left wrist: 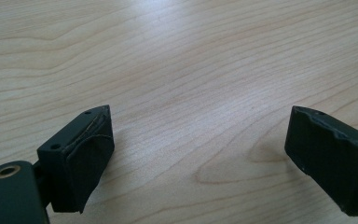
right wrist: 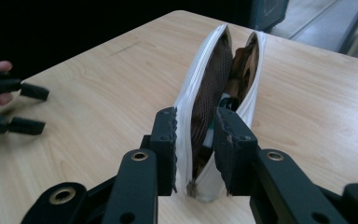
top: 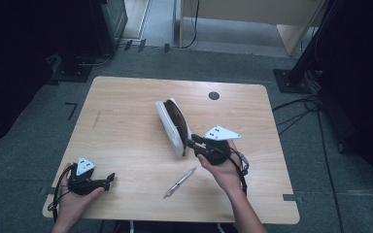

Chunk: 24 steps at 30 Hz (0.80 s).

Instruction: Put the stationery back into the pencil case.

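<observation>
Right gripper [right wrist: 195, 149] has its jaws around the near, zipper end of the white pencil case [right wrist: 214, 93]; whether the pads are actually pressing can't be told. The case stands on edge, unzipped, and runs away from the jaws. Pen [top: 179, 182] lies on the table [top: 126, 97] just beside that hand. Left gripper [left wrist: 198, 158] sits well apart, jaws wide open over bare wood.

A pen [top: 179, 182] lies slanted on the wooden table [top: 126, 102], which has a round dark hole [top: 213, 95] near its far edge.
</observation>
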Available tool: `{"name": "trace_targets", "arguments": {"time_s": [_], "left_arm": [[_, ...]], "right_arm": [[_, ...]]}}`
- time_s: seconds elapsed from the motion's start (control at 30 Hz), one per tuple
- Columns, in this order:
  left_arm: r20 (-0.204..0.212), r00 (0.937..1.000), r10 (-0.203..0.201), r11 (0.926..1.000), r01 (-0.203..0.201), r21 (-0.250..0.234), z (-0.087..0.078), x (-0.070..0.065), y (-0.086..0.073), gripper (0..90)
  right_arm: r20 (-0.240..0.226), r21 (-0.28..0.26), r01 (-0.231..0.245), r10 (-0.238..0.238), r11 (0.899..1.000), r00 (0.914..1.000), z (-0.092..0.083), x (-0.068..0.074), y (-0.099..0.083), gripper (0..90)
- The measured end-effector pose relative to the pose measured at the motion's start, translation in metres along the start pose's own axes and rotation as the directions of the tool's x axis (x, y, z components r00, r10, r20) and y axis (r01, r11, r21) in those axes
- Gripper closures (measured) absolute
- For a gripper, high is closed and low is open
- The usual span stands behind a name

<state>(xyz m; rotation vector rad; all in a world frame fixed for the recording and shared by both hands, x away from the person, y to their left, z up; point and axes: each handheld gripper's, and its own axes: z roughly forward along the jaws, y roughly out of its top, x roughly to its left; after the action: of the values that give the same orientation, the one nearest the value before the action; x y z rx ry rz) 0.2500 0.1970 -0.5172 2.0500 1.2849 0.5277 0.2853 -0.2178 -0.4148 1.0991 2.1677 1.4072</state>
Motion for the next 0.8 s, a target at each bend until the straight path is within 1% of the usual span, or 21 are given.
{"name": "trace_targets", "arguments": {"time_s": [0.1,0.2,0.27,0.33,0.37,0.4,0.43,0.47,0.5,0.53,0.6,0.63,0.7,0.8], "left_arm": [[-0.012,0.9999,0.011,0.9999,-0.011,0.008,0.001,-0.002,0.0,8.5],[-0.01,0.9999,0.012,0.9999,-0.012,0.011,0.002,-0.002,0.0,8.5],[-0.007,0.9999,0.011,0.9999,-0.011,0.012,0.002,-0.002,0.0,8.5],[-0.008,0.9999,0.013,0.9998,-0.013,0.012,0.002,-0.002,0.0,8.5],[-0.008,0.9999,0.013,0.9998,-0.013,0.012,0.002,-0.002,0.0,8.5],[-0.008,0.9999,0.012,0.9999,-0.012,0.012,0.002,-0.002,0.0,8.5],[-0.009,0.9999,0.012,0.9999,-0.012,0.012,0.002,-0.002,0.001,8.5],[-0.009,0.9999,0.013,0.9998,-0.013,0.013,0.002,-0.002,0.001,8.5],[-0.009,0.9999,0.014,0.9998,-0.013,0.012,0.002,-0.002,0.001,8.5],[-0.01,0.9999,0.014,0.9998,-0.013,0.013,0.002,-0.002,0.001,8.5],[-0.01,0.9999,0.013,0.9998,-0.013,0.013,0.002,-0.002,0.001,8.5],[-0.01,0.9999,0.013,0.9998,-0.013,0.013,0.002,-0.002,0.001,8.5],[-0.01,0.9999,0.014,0.9998,-0.014,0.013,0.002,-0.002,0.001,8.5],[-0.01,0.9999,0.013,0.9998,-0.013,0.013,0.002,-0.002,0.001,8.5]], "right_arm": [[-0.04,-0.001,0.008,-0.008,1.0,0.9992,-0.007,-0.004,-0.013,67.3],[-0.094,0.028,0.032,-0.029,0.999,0.9952,-0.008,-0.008,-0.029,64.9],[-0.117,0.053,0.055,-0.049,0.997,0.992,-0.006,-0.009,-0.036,64.4],[-0.166,0.076,0.078,-0.064,0.994,0.9841,-0.003,-0.01,-0.044,63.1],[-0.201,0.097,0.094,-0.073,0.991,0.9769,0.0,-0.01,-0.049,62.4],[-0.215,0.11,0.109,-0.083,0.988,0.9731,0.002,-0.009,-0.051,61.1],[-0.248,0.13,0.142,-0.106,0.981,0.9629,0.006,-0.009,-0.055,59.3],[-0.265,0.14,0.16,-0.119,0.977,0.957,0.008,-0.009,-0.057,58.3],[-0.278,0.146,0.17,-0.124,0.975,0.9525,0.011,-0.01,-0.061,57.7],[-0.293,0.149,0.165,-0.116,0.975,0.949,0.013,-0.013,-0.064,56.8],[-0.305,0.145,0.145,-0.096,0.979,0.9475,0.017,-0.016,-0.071,55.6],[-0.311,0.159,0.143,-0.088,0.977,0.9464,0.021,-0.018,-0.075,54.4],[-0.306,0.163,0.166,-0.11,0.973,0.9456,0.025,-0.02,-0.08,52.3],[-0.318,0.146,0.16,-0.107,0.976,0.9421,0.029,-0.023,-0.086,49.4]]}}
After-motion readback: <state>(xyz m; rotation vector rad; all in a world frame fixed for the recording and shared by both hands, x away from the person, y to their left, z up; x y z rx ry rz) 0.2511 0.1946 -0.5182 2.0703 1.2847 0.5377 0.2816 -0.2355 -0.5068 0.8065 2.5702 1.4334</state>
